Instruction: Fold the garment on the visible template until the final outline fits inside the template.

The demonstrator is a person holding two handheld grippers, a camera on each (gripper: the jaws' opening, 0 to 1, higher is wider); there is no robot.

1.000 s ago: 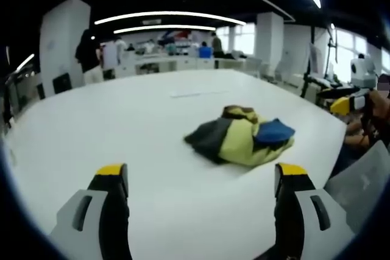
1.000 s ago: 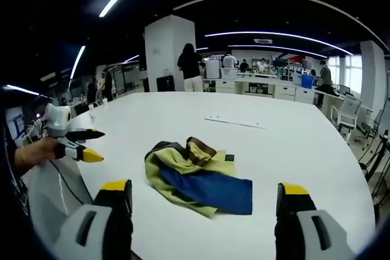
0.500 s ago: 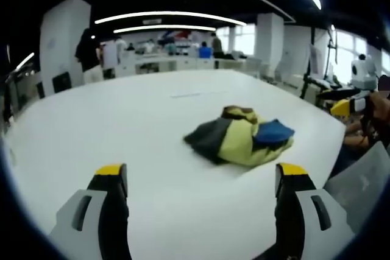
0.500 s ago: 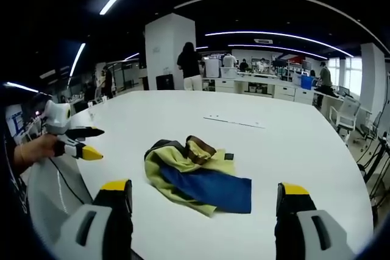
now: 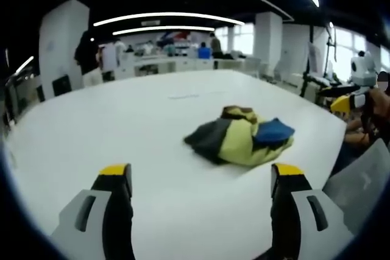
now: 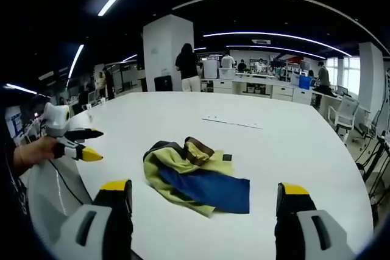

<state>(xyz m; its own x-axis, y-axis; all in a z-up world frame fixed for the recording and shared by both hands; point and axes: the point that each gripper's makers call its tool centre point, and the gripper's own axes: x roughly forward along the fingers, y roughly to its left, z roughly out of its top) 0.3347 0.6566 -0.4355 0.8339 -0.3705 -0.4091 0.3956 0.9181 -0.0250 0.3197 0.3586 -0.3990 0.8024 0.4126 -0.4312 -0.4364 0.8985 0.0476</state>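
Yellow, blue and dark cloth lies bunched in a loose heap: the garment (image 6: 195, 178) sits crumpled on the white table (image 6: 292, 144), nearer the table's front edge than its middle, with nothing yet folded. Beyond the garment, toward the far side of the table, a thin pale strip (image 6: 233, 122) lies flat; whether it marks the template cannot be told, and no clear outline shows around the cloth. The right gripper (image 6: 204, 211) hangs short of the garment with its jaws spread wide and empty. The left gripper (image 5: 201, 196) does likewise from the garment's other side, jaws wide apart and holding nothing, well clear of the cloth.

The risk from here is judged to lie in the heap itself: layers overlap, so a pinch could catch two thicknesses at once and drag the bundle rather than open it. With the garment close to the table's edge, a careless pull might slide it over the side and out of the workspace. Behind the table, people (image 6: 184, 68) stand among office desks.
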